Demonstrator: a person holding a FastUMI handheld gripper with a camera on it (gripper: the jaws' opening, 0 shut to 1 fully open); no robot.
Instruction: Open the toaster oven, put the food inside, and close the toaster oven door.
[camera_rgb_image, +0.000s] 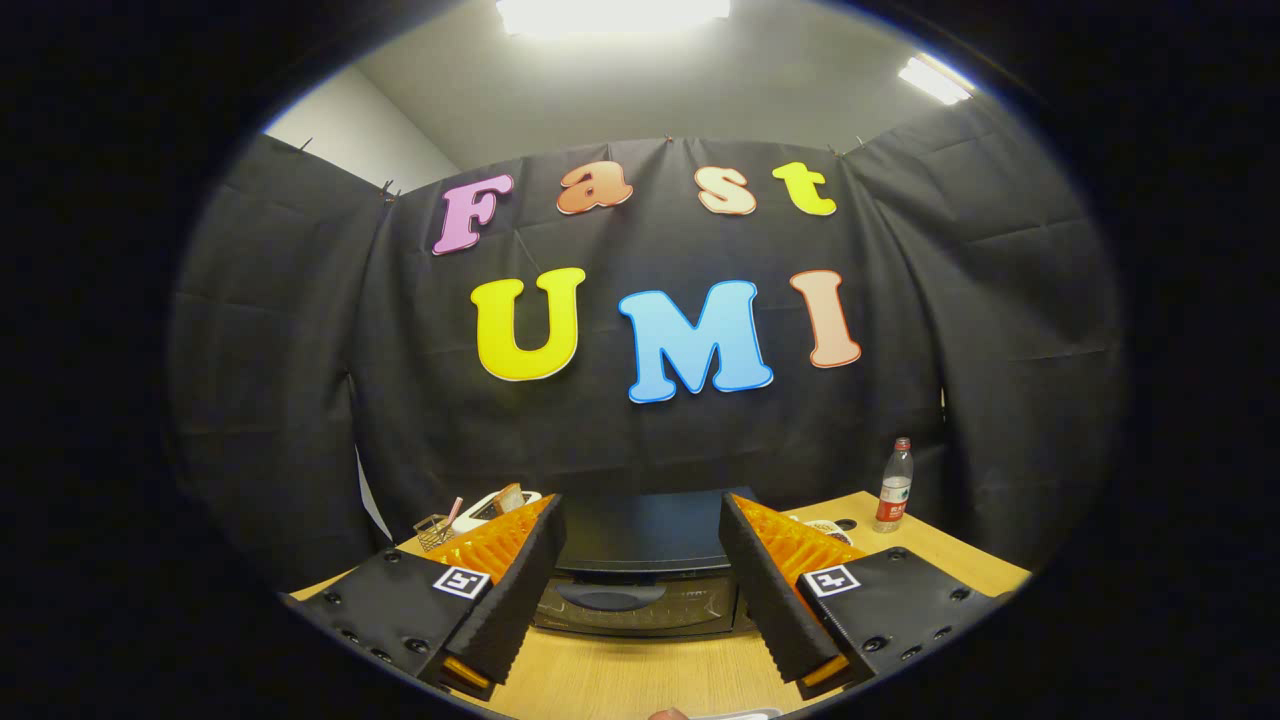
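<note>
A dark toaster oven stands on the wooden table, just ahead of my fingers and seen between them. Its door looks closed, with a handle across the upper front. My gripper is open, nothing between its fingers, and held above the table in front of the oven. A plate with something on it peeks out behind the right finger; I cannot tell what it holds.
A clear plastic bottle with a red label stands at the table's back right corner. At the back left sit a small wire basket and a white container with items in it. Black cloth walls close in behind.
</note>
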